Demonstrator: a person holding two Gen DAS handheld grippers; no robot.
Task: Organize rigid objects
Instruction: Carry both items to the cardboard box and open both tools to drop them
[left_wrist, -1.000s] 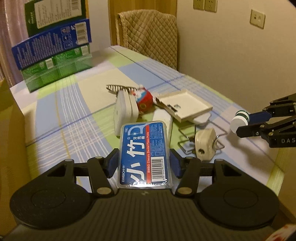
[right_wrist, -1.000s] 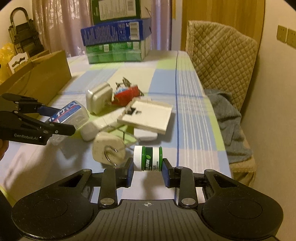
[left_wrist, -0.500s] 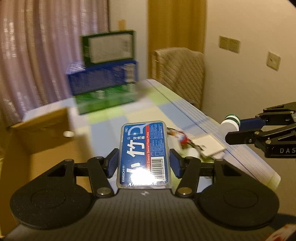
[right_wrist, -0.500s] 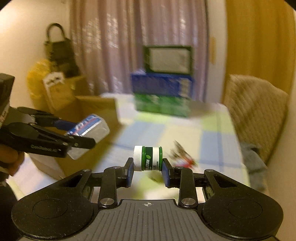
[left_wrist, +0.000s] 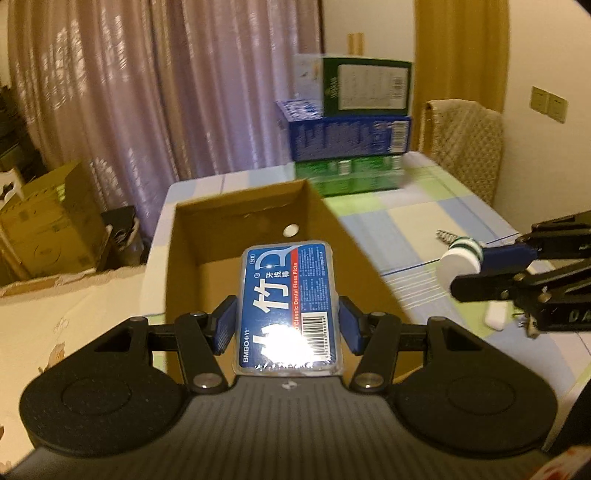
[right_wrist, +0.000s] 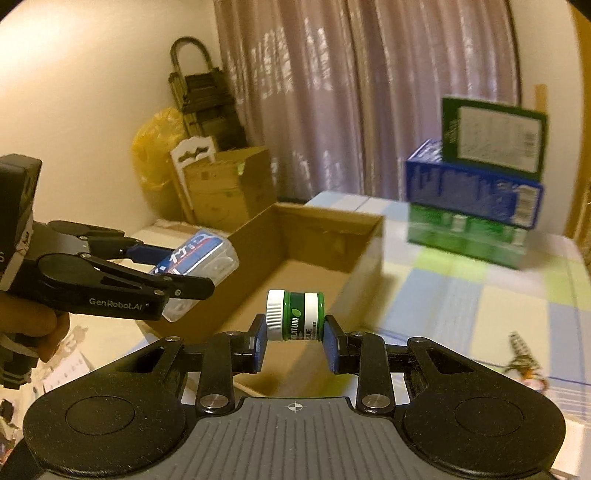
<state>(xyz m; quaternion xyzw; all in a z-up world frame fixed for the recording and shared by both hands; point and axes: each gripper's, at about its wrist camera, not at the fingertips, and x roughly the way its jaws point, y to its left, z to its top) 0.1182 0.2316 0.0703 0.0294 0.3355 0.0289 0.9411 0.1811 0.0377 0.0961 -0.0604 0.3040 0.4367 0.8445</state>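
My left gripper (left_wrist: 287, 326) is shut on a blue-labelled clear box of dental floss picks (left_wrist: 287, 295), held above the near wall of an open cardboard box (left_wrist: 236, 218). From the right wrist, that floss box (right_wrist: 195, 258) and the left gripper (right_wrist: 192, 278) hang over the carton's left wall. My right gripper (right_wrist: 294, 341) is shut on a small green jar with a white lid (right_wrist: 294, 314), just in front of the cardboard box (right_wrist: 365, 251). In the left wrist view the jar (left_wrist: 460, 260) and right gripper (left_wrist: 476, 271) are at the right, beside the carton.
Three stacked green and blue cartons (left_wrist: 351, 140) stand on the checked tablecloth (left_wrist: 424, 221) behind the box. A quilted chair back (left_wrist: 461, 144) is at the far right. Small items (right_wrist: 521, 354) lie on the table to the right. More cardboard boxes (right_wrist: 229, 184) sit by the curtain.
Both grippers have risen and swung left from the pile of small items to the open cardboard box, each still holding its object.
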